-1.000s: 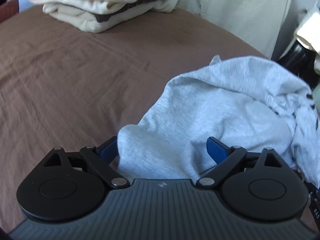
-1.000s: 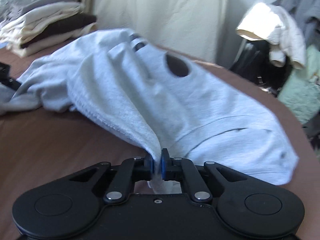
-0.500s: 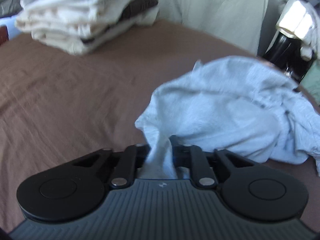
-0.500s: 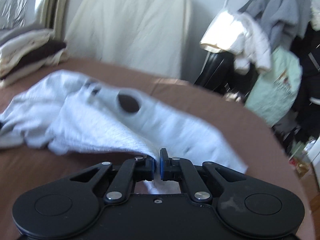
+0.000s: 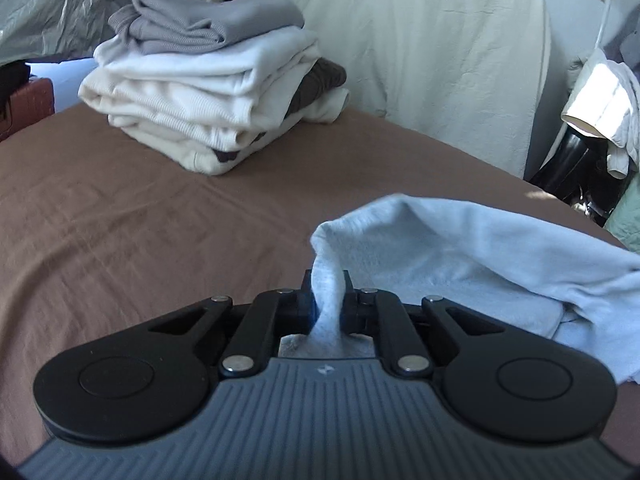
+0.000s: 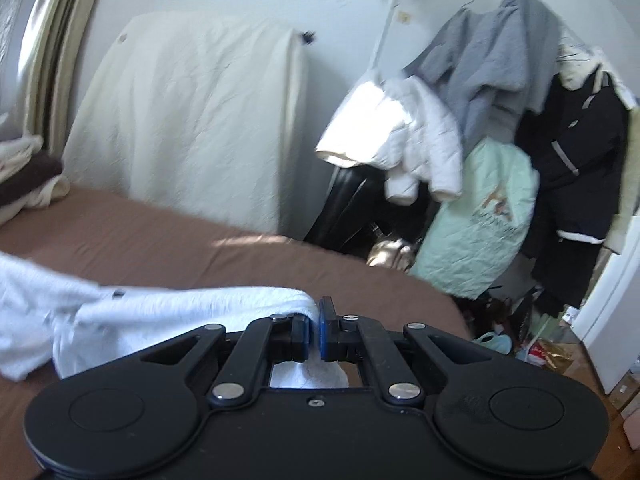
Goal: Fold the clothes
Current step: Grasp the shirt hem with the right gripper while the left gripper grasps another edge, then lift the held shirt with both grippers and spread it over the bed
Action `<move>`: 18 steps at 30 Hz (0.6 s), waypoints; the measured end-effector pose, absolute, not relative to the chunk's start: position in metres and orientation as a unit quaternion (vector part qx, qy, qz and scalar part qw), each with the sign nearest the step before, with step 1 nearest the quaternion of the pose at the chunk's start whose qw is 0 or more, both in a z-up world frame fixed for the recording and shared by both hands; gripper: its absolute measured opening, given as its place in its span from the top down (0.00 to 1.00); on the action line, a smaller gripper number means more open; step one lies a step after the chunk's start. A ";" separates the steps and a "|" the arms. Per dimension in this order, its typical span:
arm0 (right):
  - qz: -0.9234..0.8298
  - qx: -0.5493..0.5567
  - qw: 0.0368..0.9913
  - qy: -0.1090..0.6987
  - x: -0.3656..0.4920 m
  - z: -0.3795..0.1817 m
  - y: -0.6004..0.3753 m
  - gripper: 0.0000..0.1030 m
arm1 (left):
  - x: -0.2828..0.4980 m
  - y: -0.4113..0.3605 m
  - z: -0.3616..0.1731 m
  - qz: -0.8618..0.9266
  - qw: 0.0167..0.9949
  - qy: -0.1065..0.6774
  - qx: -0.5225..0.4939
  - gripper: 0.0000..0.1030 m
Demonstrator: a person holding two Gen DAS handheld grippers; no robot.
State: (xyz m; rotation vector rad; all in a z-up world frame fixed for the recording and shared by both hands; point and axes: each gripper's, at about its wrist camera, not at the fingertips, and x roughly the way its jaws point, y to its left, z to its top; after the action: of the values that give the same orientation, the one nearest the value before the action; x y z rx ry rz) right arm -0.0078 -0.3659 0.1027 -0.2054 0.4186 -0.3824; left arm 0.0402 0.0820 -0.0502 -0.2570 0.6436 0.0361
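Observation:
A light grey garment (image 5: pixel 472 256) lies stretched over the brown bed sheet (image 5: pixel 120 232). My left gripper (image 5: pixel 327 298) is shut on a bunched fold of it, and the cloth trails off to the right. In the right wrist view the same garment (image 6: pixel 100 312) trails to the left, and my right gripper (image 6: pixel 315 328) is shut on its edge. Both grippers hold the cloth just above the bed.
A stack of folded cream, brown and grey clothes (image 5: pixel 216 92) sits at the far left of the bed. A cream mattress (image 6: pixel 188 120) leans on the wall behind. Hanging jackets and bags (image 6: pixel 500 140) crowd the right side beyond the bed's edge.
My left gripper closed on the grey garment and lifted back. My right gripper pulled its edge to the right, drawing the crumpled garment out flatter between the two.

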 end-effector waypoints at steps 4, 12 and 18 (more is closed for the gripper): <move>-0.235 -0.095 0.954 0.161 -0.020 0.115 -0.381 0.97 | 0.041 0.077 -0.056 0.018 0.938 0.326 -0.118 0.91; -0.215 -0.061 0.947 0.230 -0.010 0.046 -0.425 0.96 | 0.036 0.061 -0.072 -0.003 0.920 0.375 -0.113 0.89; -0.214 0.020 0.938 0.271 -0.012 0.034 -0.452 0.95 | 0.037 0.053 -0.075 -0.025 0.908 0.399 -0.128 0.65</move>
State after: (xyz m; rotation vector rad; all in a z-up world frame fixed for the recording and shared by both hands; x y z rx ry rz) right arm -0.0117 -0.4516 0.0337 0.0416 0.5537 -0.4363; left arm 0.0374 0.0535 -0.0748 -0.2640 0.8242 -0.0506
